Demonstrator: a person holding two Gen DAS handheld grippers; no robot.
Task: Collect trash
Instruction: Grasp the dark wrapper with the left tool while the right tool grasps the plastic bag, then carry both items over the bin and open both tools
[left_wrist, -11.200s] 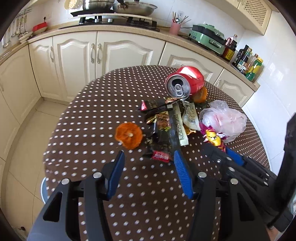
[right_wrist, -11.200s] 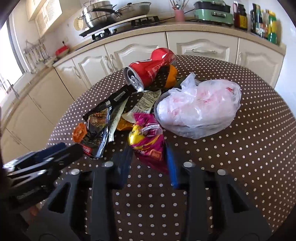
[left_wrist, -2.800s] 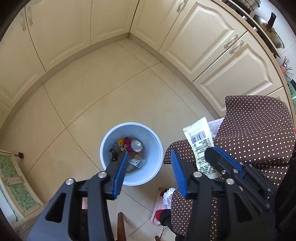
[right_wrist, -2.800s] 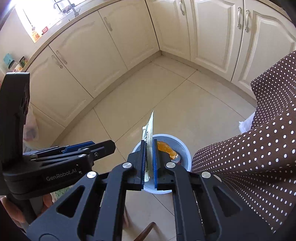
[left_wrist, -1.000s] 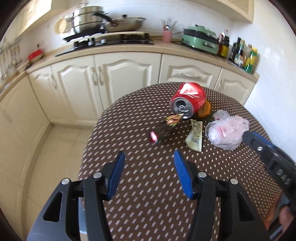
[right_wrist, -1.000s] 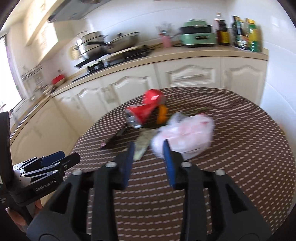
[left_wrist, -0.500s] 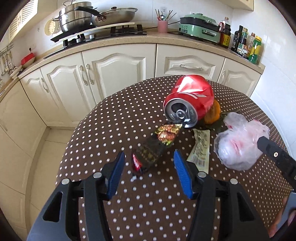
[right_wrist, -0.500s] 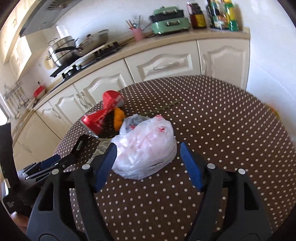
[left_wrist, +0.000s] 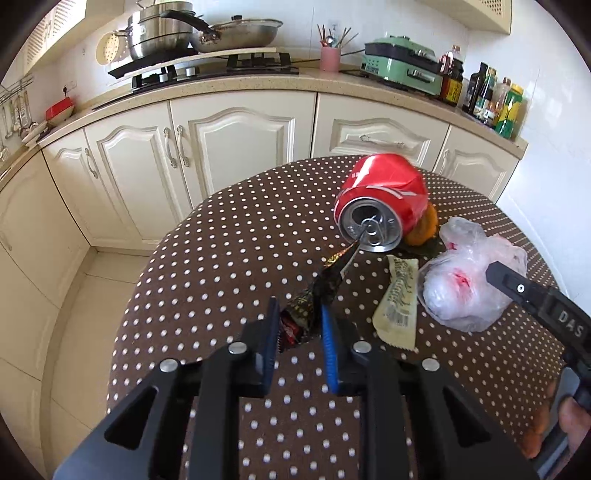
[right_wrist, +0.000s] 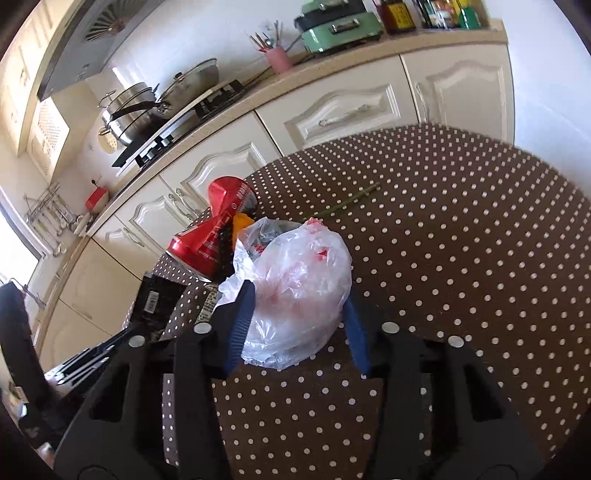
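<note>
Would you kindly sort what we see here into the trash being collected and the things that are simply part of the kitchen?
Trash to collect:
- dark wrapper, between the left gripper's closing pads
- plastic bag, between the right gripper's closing pads
- red can
- pale wrapper
- orange peel

Just lying about:
- pans
- pink cup
- green cooker
- bottles

Both wrist fisheyes look steeply down along own fingers, close over the dotted table (left_wrist: 221, 258) toward the kitchen counter (left_wrist: 236, 83); left view sits left, right view rolled; shared: red can (left_wrist: 384, 199), plastic bag (right_wrist: 295, 280), stove.
</note>
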